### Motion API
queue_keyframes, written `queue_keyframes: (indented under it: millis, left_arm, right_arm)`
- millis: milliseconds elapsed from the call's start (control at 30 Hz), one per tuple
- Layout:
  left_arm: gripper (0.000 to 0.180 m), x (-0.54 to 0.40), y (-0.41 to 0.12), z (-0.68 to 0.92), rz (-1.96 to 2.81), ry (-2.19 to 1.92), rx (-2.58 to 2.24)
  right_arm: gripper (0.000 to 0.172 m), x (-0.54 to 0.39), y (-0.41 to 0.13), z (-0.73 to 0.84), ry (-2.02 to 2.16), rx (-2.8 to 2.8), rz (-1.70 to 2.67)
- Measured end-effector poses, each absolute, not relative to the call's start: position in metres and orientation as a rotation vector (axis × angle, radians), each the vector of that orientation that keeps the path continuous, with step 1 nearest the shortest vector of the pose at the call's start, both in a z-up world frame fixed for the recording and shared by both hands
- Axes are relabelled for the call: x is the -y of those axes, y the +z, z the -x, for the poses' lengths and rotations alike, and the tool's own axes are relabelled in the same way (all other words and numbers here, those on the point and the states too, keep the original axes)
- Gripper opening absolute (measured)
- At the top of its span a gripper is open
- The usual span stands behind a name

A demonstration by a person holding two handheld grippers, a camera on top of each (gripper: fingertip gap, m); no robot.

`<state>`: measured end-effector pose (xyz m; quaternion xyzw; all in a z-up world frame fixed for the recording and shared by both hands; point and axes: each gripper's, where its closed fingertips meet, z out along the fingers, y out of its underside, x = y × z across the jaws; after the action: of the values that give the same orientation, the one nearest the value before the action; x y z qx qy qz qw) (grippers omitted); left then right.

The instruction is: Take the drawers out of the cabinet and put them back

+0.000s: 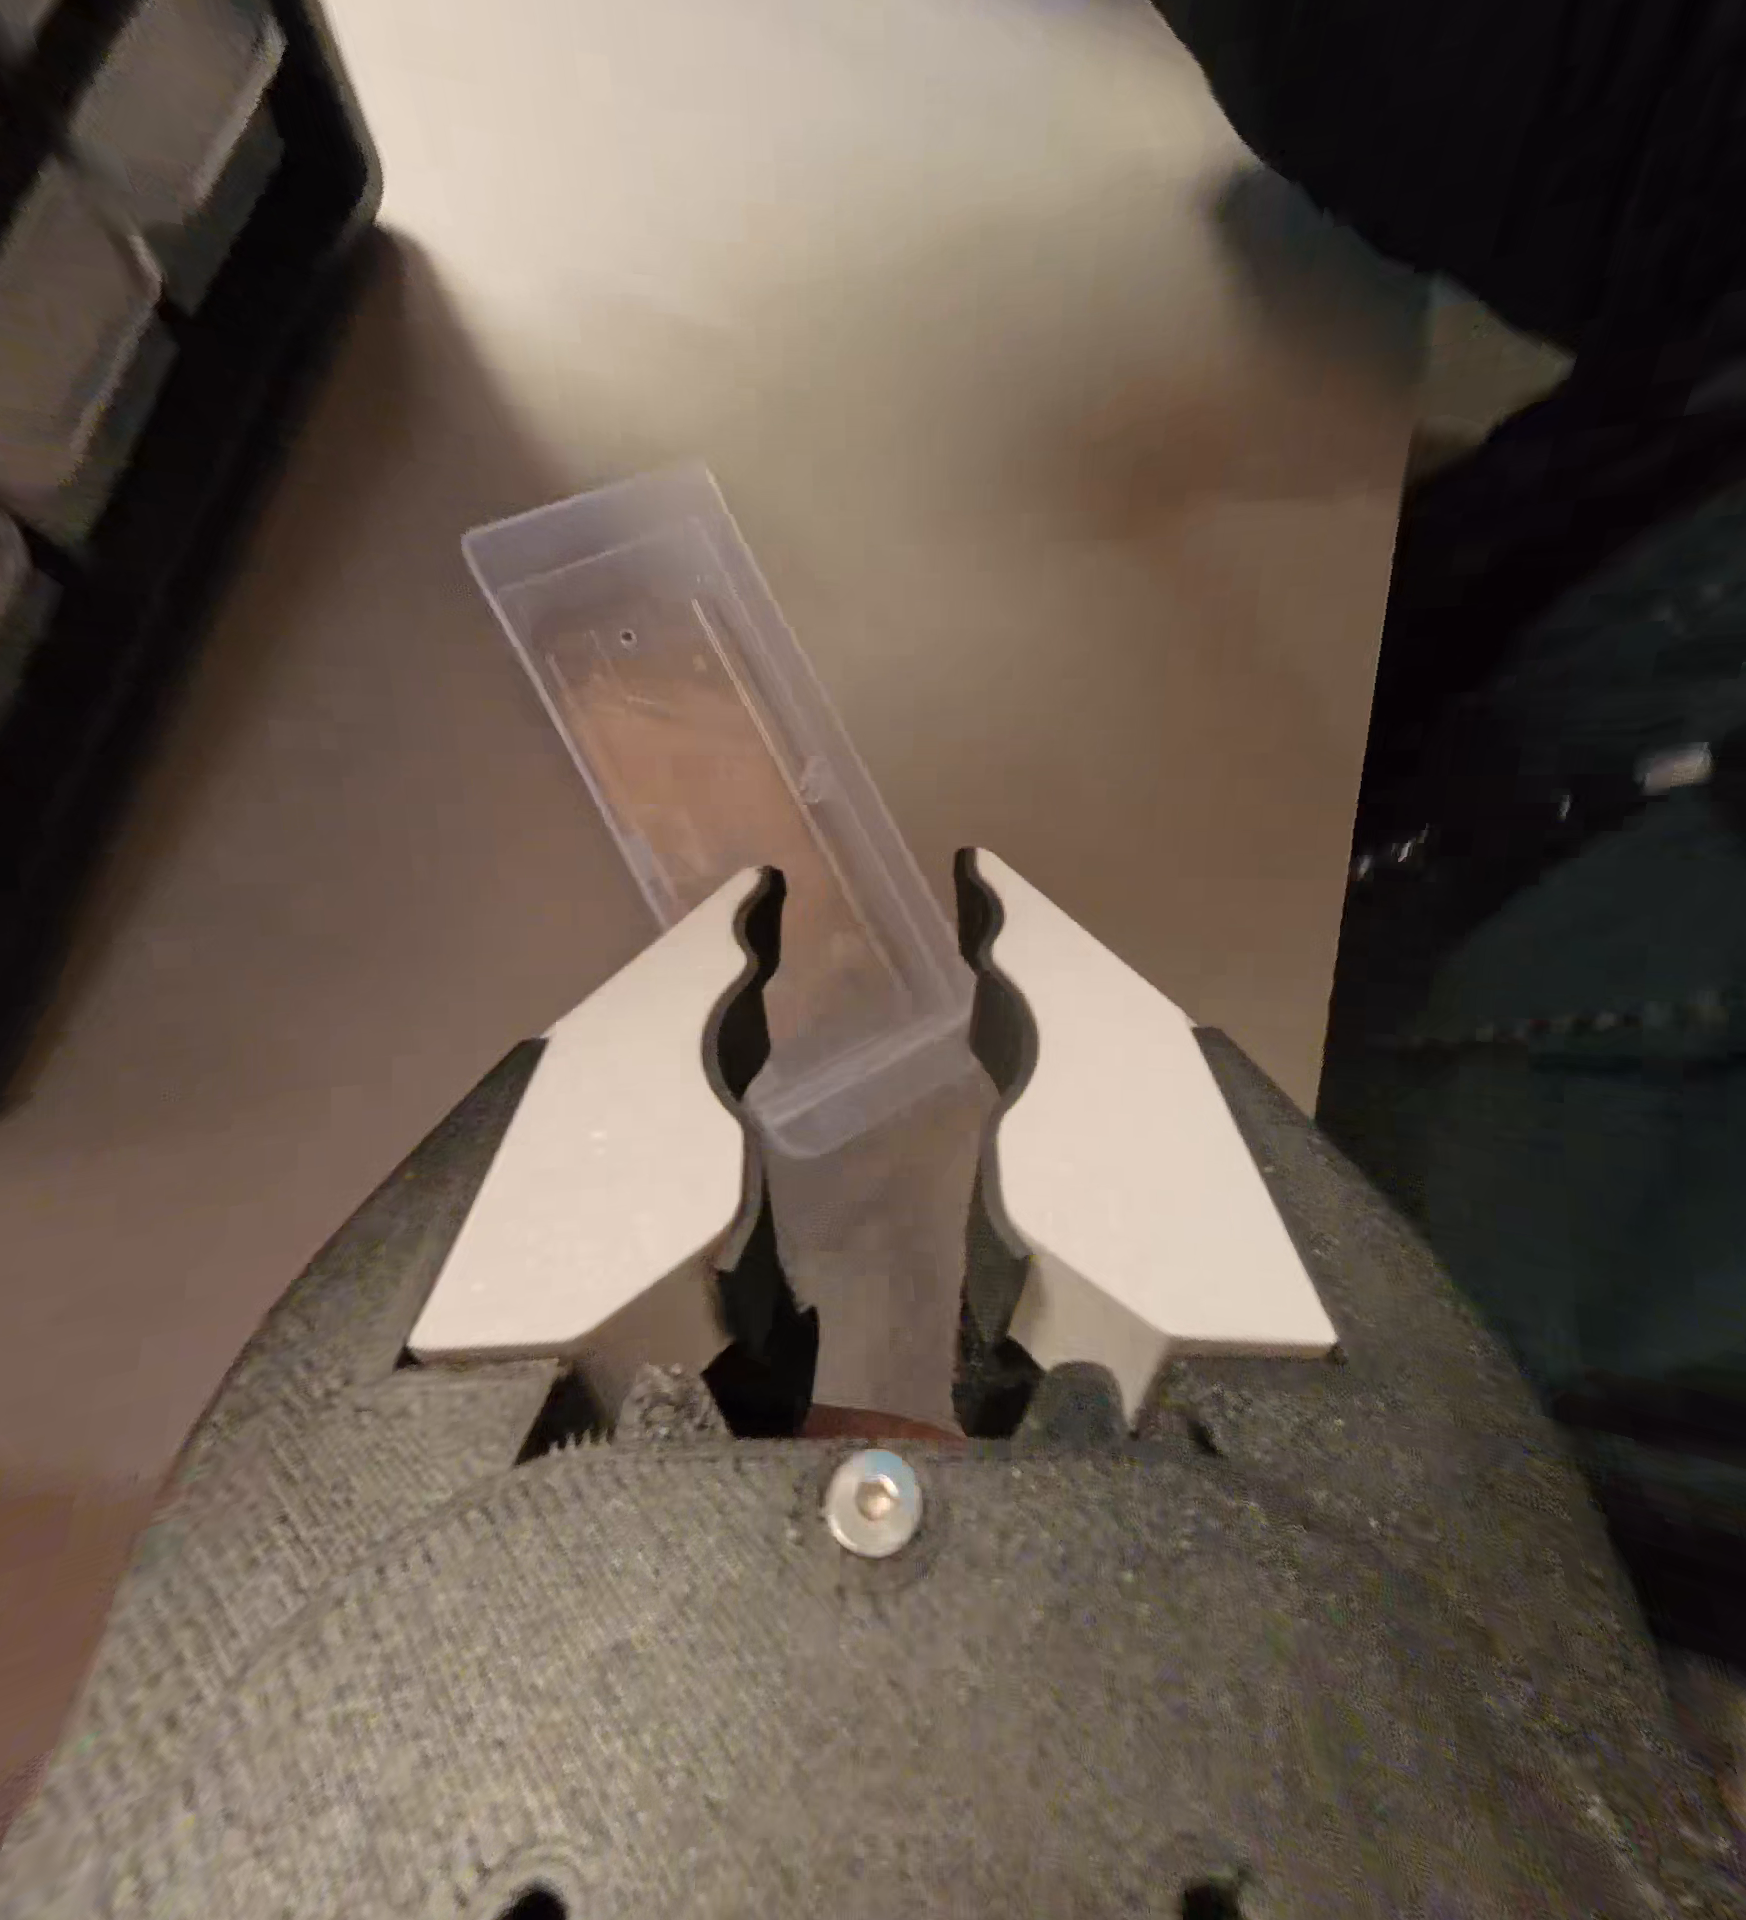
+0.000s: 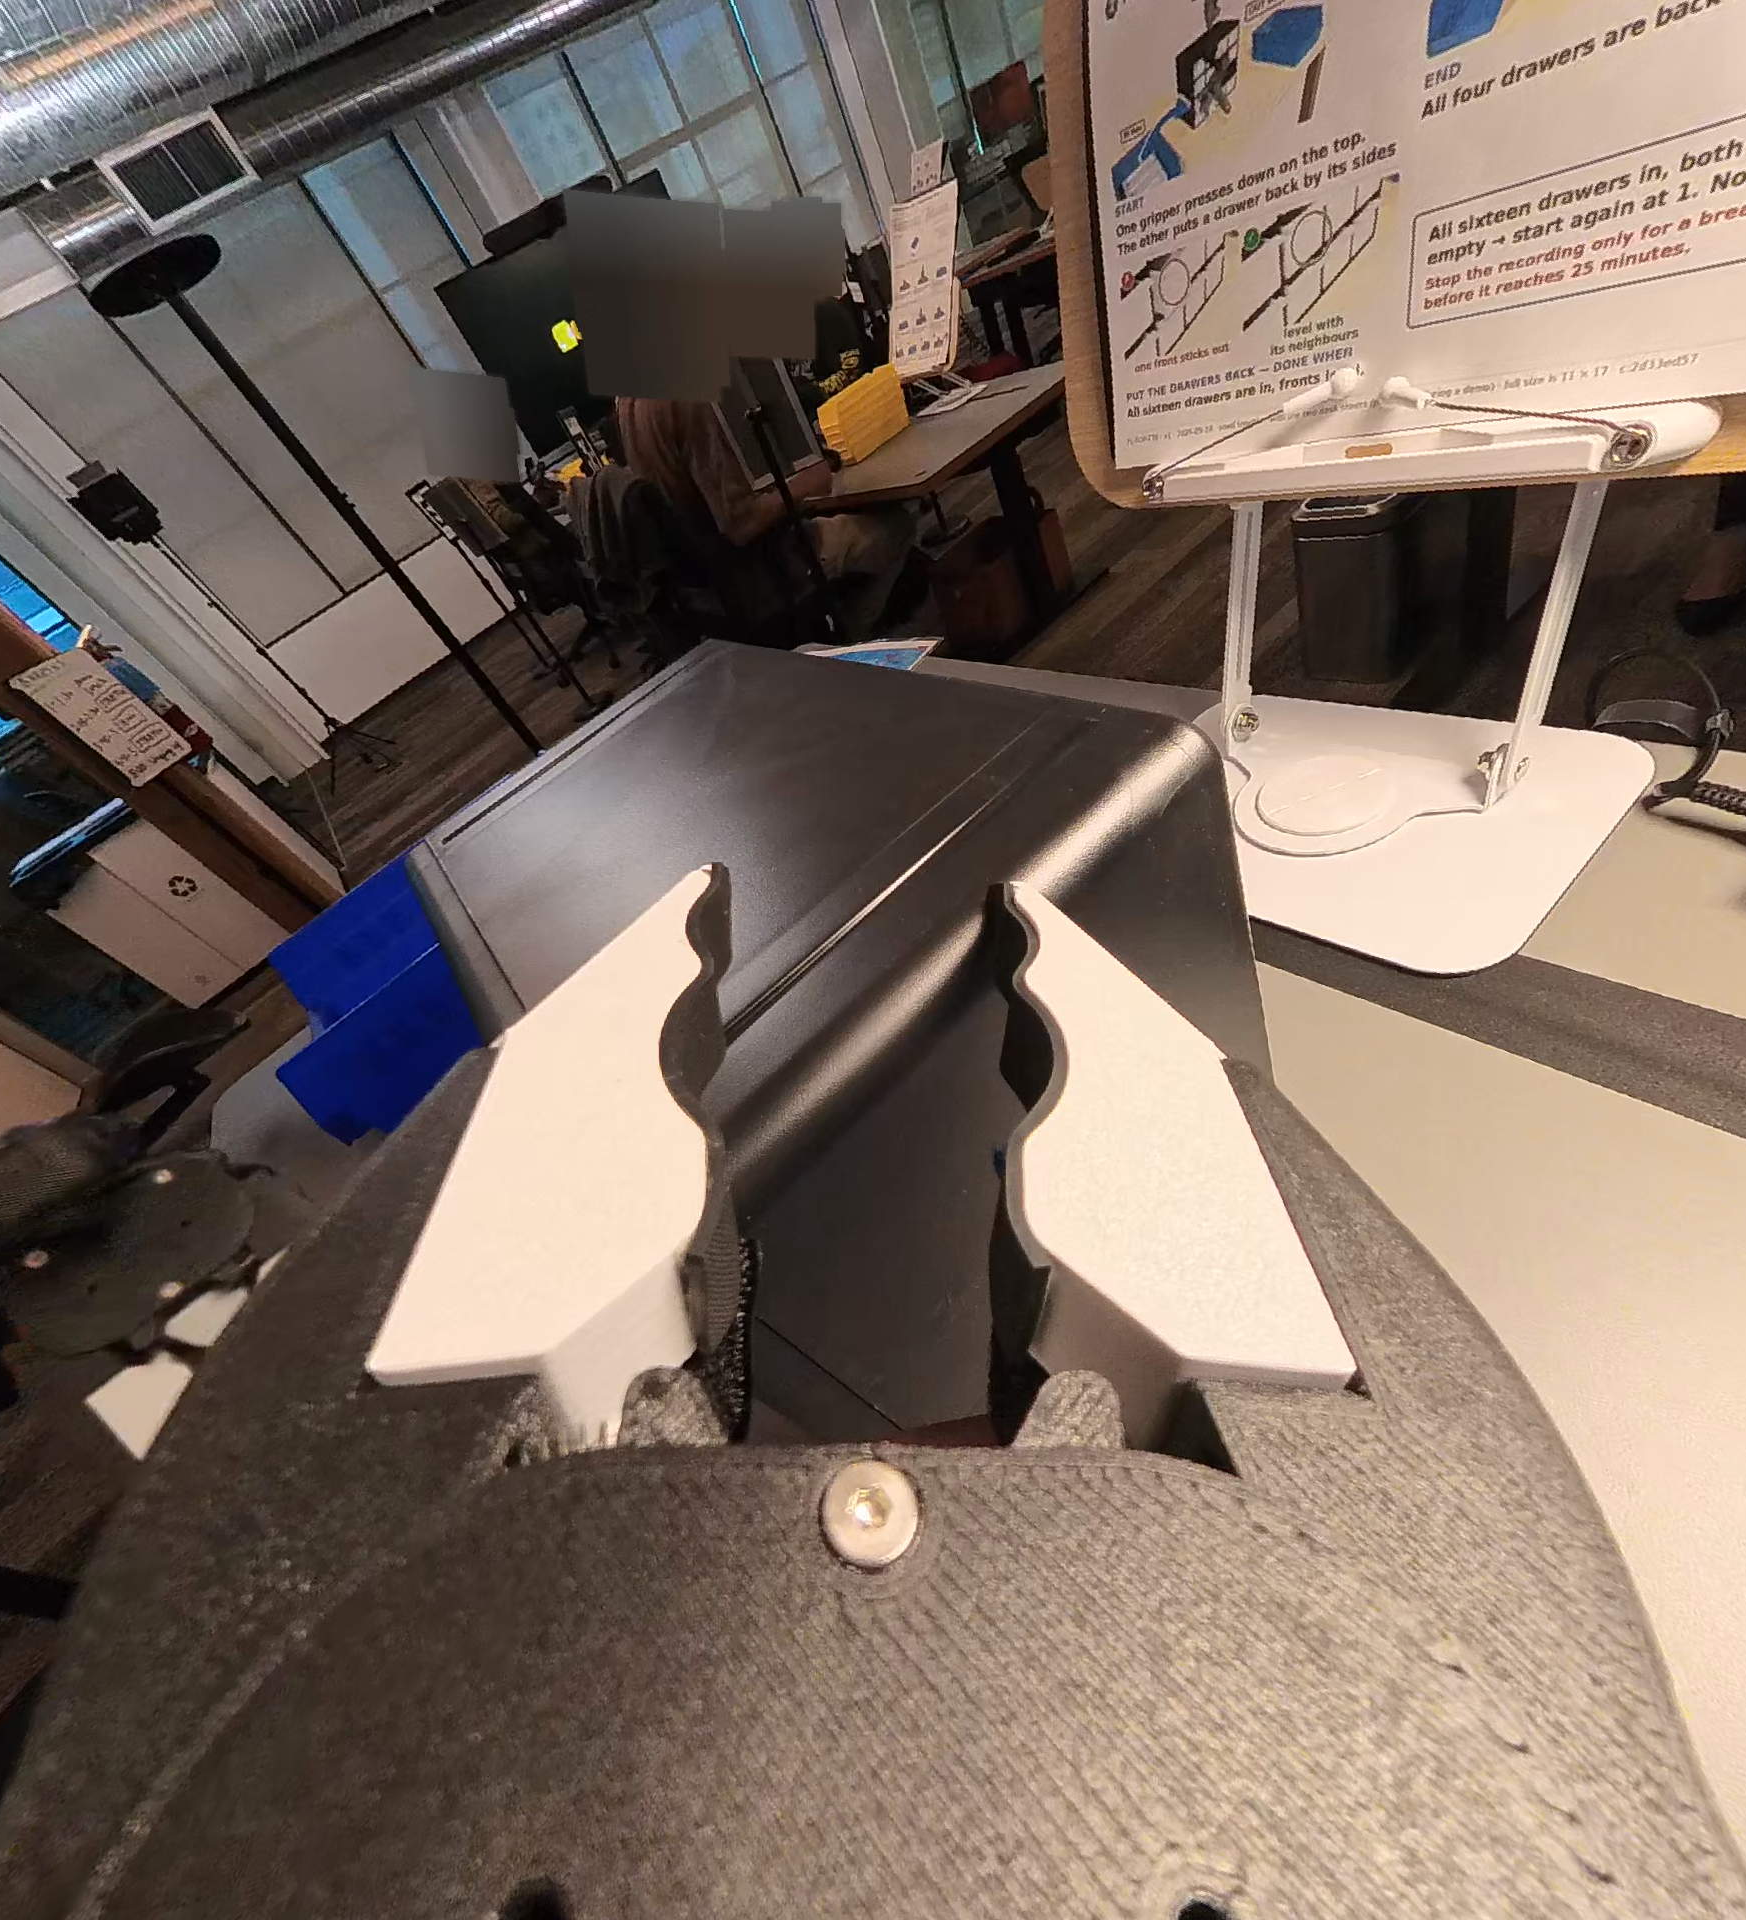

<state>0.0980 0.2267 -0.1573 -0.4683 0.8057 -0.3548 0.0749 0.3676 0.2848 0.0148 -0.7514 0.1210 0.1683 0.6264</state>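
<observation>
Between the left claw [image 1: 869,883] pads sits a pinched clear drawer [image 1: 703,717], out of the cabinet [image 2: 848,831]; right claw [image 2: 858,883] hovers spread above it, reinsertion left.

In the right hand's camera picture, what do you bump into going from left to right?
Blue bins → black cabinet → white stand base → black cable.

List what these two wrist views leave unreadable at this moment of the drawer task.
- Left wrist view: the cabinet is blurred and cut by the left edge, so empty slots cannot be counted.
- Left wrist view: the clear drawer held by the left gripper has its near end hidden between the fingers.
- Right wrist view: the right gripper hides the cabinet top's near part; its drawer fronts are unseen.
</observation>
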Motion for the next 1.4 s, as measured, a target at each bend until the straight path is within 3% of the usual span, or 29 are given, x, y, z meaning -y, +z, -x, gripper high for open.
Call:
queue_keyframes:
  millis: [167,533,800,1400]
  left_arm:
    - [0.051,-0.244,-0.153,-0.066,0.807,-0.813,-2.644]
    - [0.045,-0.246,-0.184,-0.060,0.482,-0.643,-2.797]
    - [0.019,-0.245,-0.195,-0.063,0.457,-0.583,-2.787]
    - [0.016,-0.240,-0.068,-0.102,0.646,-0.983,-2.554]
  right_arm:
    - [0.052,-0.285,0.015,-0.367,0.387,-0.277,1.721]
    - [0.051,-0.285,0.016,-0.367,0.388,-0.273,1.721]
    - [0.051,-0.285,0.016,-0.367,0.388,-0.273,1.720]
    - [0.049,-0.285,0.018,-0.364,0.390,-0.267,1.716]
